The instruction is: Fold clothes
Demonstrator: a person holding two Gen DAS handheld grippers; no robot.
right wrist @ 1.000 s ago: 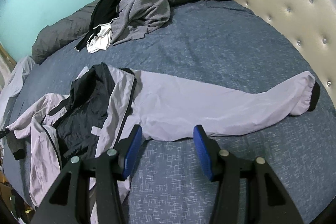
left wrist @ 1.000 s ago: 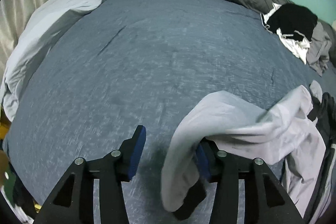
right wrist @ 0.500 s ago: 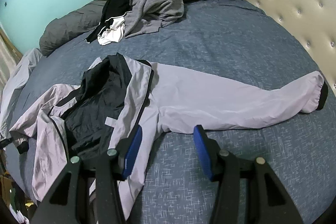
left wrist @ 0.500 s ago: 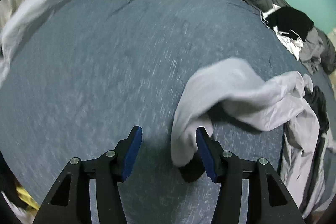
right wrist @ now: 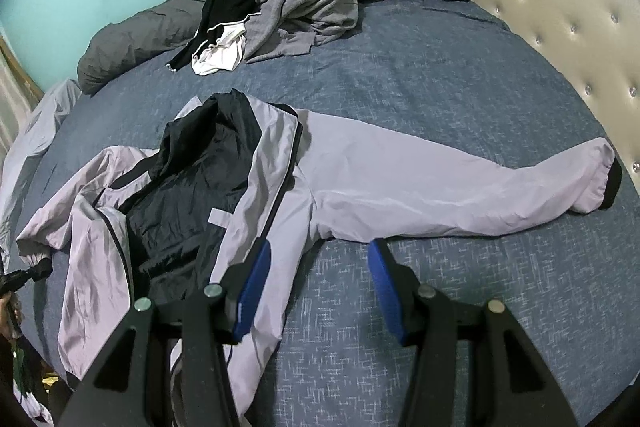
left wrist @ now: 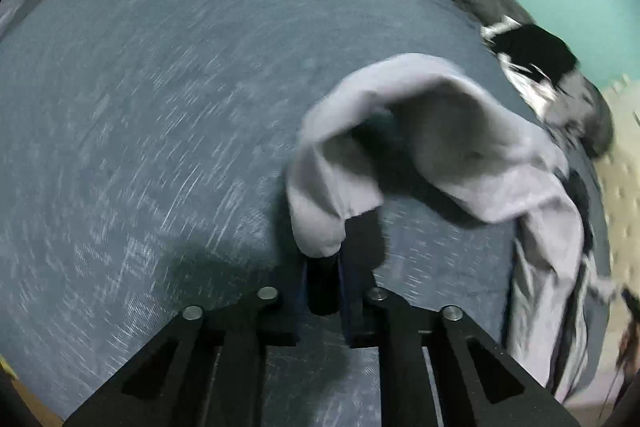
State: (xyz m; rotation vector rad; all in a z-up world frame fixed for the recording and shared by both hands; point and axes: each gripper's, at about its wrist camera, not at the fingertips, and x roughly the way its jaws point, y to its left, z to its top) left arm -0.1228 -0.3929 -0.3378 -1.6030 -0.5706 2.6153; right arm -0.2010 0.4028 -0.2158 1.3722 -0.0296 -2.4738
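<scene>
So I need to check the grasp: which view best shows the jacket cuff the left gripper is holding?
The left wrist view: the dark cuff sits pinched in the left gripper, though blurred. The right wrist view shows the jacket spread on the bed, that grasp barely visible at the left edge.
</scene>
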